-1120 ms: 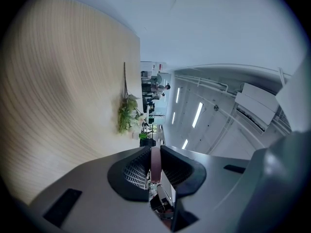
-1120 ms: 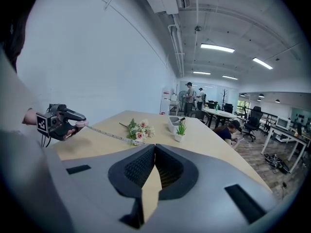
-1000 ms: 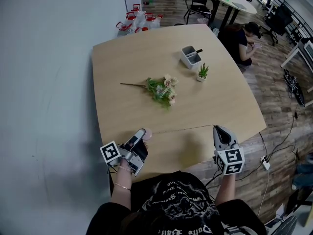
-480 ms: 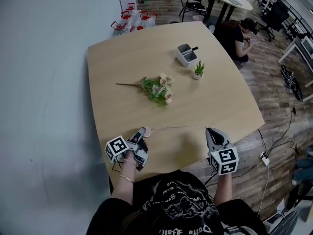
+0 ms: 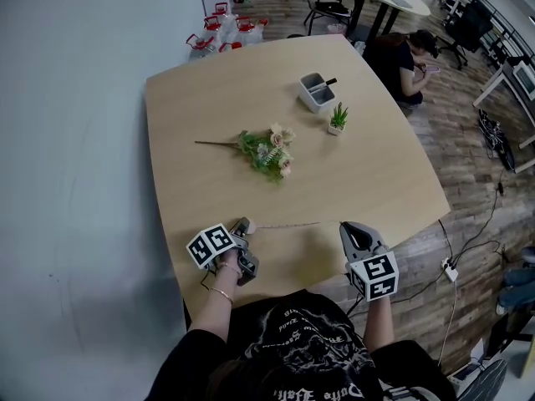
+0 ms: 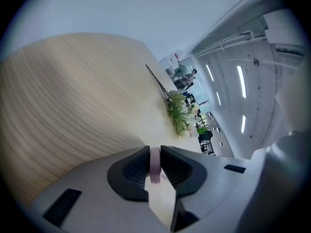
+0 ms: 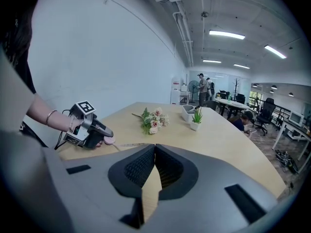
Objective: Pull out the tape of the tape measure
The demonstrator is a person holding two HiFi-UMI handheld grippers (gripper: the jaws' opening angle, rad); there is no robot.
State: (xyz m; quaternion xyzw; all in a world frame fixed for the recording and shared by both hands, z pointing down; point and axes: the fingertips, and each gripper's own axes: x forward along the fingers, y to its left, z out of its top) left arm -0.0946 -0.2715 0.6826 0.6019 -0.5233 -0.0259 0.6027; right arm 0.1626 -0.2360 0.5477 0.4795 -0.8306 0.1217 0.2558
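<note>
My left gripper sits low over the near left of the wooden table, shut on a small round pink tape measure. In the left gripper view the pink case stands edge-on between the black pads. A thin tape runs from it to the right, toward my right gripper. That gripper is shut, and in the right gripper view the tape leads from the case up to the closed tips of my right gripper. The pinched end itself is hidden.
A bunch of artificial flowers lies mid-table. Farther back stand a grey pen holder and a small potted plant. A person sits beyond the far right corner. Water jugs stand behind the table, and a power strip lies on the floor at the right.
Both grippers have sunk toward the table and come closer together. The left one has rolled, so its marker cube faces up. The stretch of tape between them is shorter.
</note>
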